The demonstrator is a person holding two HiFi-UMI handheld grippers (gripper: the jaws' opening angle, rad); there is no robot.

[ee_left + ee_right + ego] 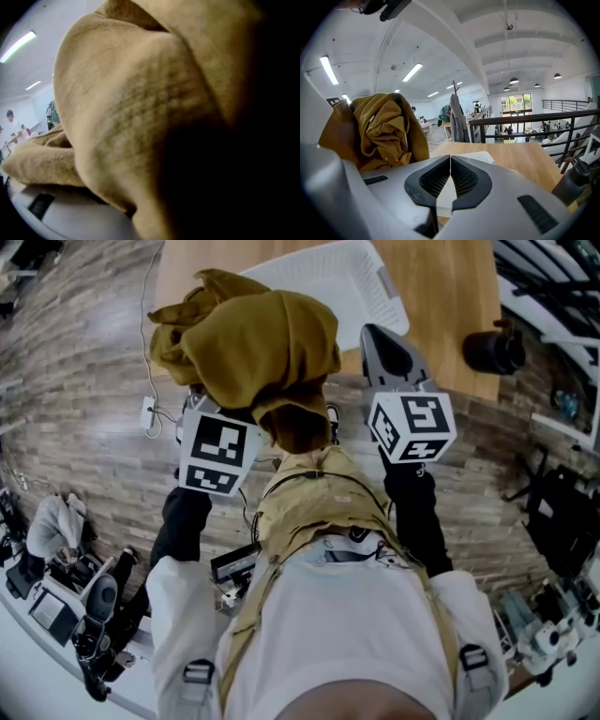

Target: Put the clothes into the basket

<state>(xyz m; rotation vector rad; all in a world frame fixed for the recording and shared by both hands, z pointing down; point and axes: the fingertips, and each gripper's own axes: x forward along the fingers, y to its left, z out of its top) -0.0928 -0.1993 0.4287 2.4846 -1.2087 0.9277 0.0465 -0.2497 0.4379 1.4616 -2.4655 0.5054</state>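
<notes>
Left gripper (217,448): jaws buried in cloth, judged clamped on a thick wad of the mustard garment (248,348).
Right gripper (449,164): jaws together, nothing between them.
Garment: bunched lump, upper centre-left of the head view, just short of the white basket (328,277) on the table (450,296).
Risk: a loose fold hangs toward frame centre and may snag the basket rim or drag the garment out.
Axis: none clear; the lump runs roughly left to right.

Mustard garment (136,112) hides left tool (217,451) jaws; basket (352,277) partly hidden behind it.
</notes>
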